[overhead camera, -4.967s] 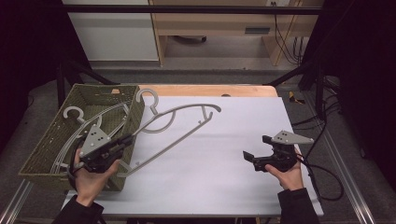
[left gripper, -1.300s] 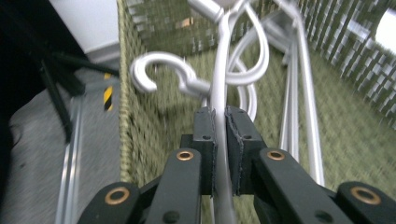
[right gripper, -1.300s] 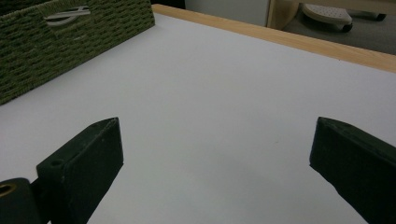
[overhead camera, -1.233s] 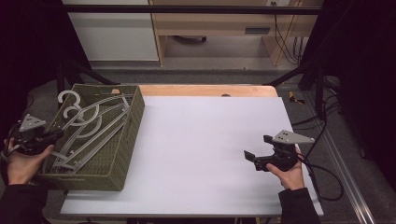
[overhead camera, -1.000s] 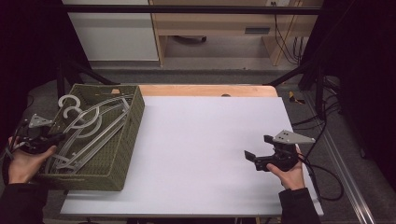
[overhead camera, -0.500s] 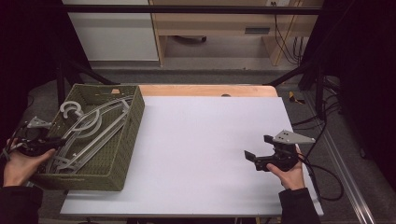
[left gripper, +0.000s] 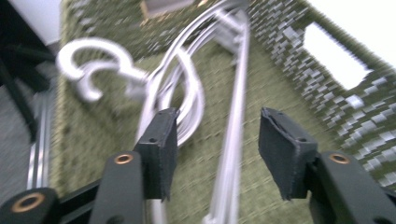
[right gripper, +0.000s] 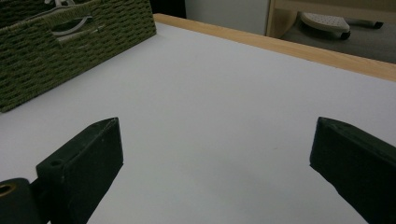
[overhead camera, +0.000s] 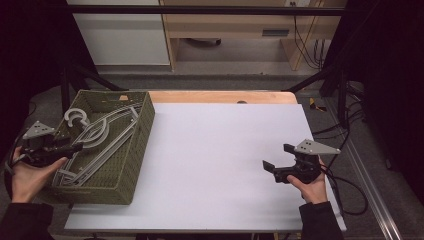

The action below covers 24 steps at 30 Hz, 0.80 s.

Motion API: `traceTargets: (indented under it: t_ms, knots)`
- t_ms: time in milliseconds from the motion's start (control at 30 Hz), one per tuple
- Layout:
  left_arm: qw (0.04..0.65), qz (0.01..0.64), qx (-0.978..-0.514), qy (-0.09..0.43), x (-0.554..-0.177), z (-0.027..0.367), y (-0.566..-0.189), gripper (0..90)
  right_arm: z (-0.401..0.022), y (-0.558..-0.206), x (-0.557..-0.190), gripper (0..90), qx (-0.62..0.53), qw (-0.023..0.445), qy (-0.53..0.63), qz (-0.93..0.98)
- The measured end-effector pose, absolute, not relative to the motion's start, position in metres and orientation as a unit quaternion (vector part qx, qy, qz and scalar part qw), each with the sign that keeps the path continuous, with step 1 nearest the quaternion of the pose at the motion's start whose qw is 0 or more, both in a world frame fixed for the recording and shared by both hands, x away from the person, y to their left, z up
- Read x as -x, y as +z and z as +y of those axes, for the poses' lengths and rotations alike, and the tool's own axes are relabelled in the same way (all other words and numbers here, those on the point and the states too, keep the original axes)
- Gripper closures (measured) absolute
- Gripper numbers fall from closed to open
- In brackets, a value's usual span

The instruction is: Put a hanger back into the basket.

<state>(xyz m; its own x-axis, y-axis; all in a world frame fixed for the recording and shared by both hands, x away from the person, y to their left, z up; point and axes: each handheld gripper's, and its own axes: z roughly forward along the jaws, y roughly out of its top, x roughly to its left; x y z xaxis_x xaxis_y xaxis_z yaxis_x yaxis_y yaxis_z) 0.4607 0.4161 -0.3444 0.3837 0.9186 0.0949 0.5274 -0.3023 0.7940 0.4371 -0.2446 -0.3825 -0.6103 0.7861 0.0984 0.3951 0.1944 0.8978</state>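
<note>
Several grey hangers (overhead camera: 97, 135) lie in the green woven basket (overhead camera: 142, 130) at the table's left. Their hooks (overhead camera: 75, 116) point toward the basket's far left. My left gripper (overhead camera: 75, 146) hovers over the basket's left rim, pointing inward. In the left gripper view its jaws have just been opening and now stand apart (left gripper: 217, 149). A hanger bar (left gripper: 236, 116) runs below the gap, and no pad presses on it. My right gripper (overhead camera: 276, 156) rests low over the white table (overhead camera: 215, 150) at the right, open and empty (right gripper: 217, 154).
The basket (right gripper: 70, 51) has a handle cut-out in its end wall. A wooden strip (overhead camera: 225, 96) borders the table's far edge. Cables trail off the right side near the metal frame (overhead camera: 370, 190). Shelving stands on the floor beyond the table.
Five seconds ago the left gripper held a hanger across the basket rim and table. Within the last second the hangers sank into the basket and the left jaws parted. The right gripper stayed still.
</note>
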Motion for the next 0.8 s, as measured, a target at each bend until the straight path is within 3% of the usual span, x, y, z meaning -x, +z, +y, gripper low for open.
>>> traceTargets:
  t_ms: [433, 800]
  knots:
    - [0.485, 0.422, -0.72, 0.262, -0.441, 0.35, -0.35, 21.9, -0.248, -0.381, -0.436, 2.9, -0.39, 0.206, 0.509, 0.739]
    - [0.521, 0.383, -0.726, 0.233, -0.427, 0.303, -0.364, 10.0, -0.251, -0.38, -0.433, 2.7, -0.39, 0.212, 0.526, 0.726]
